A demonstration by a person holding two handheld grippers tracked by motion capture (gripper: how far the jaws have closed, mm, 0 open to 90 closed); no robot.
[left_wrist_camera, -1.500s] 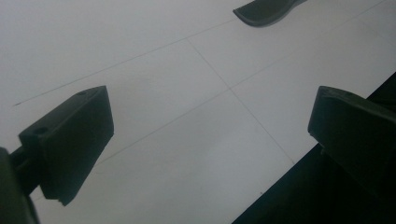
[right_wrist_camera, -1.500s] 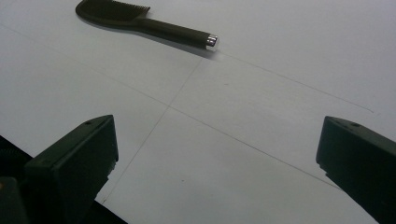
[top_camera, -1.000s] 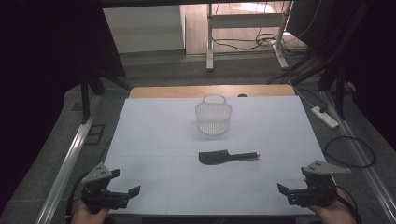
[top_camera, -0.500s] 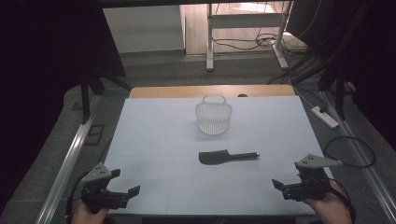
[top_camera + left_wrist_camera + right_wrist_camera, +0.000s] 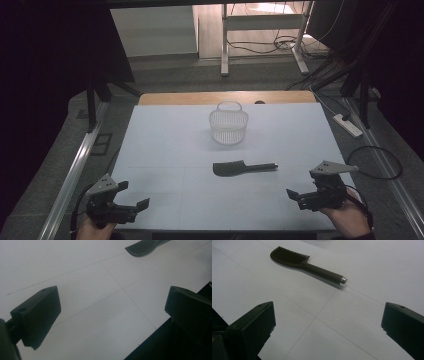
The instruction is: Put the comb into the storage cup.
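We are only starting: both the left gripper [image 5: 141, 204] and right gripper [image 5: 292, 195] are hovering spread apart, the black plastic hairbrush [image 5: 243, 167] lying ungrasped before the white mesh basket [image 5: 229, 124].

Black grippers [image 5: 299, 195], blocky fingers [image 5: 252, 325], grey plates [image 5: 332, 167]

open table [image 5: 165, 150] around hairbrush [image 5: 243, 167], basket [image 5: 229, 125] behind

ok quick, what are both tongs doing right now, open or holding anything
left tongs: open, holding nothing, over the near left of the table.
right tongs: open, holding nothing, aimed at the black hairbrush and not touching it.
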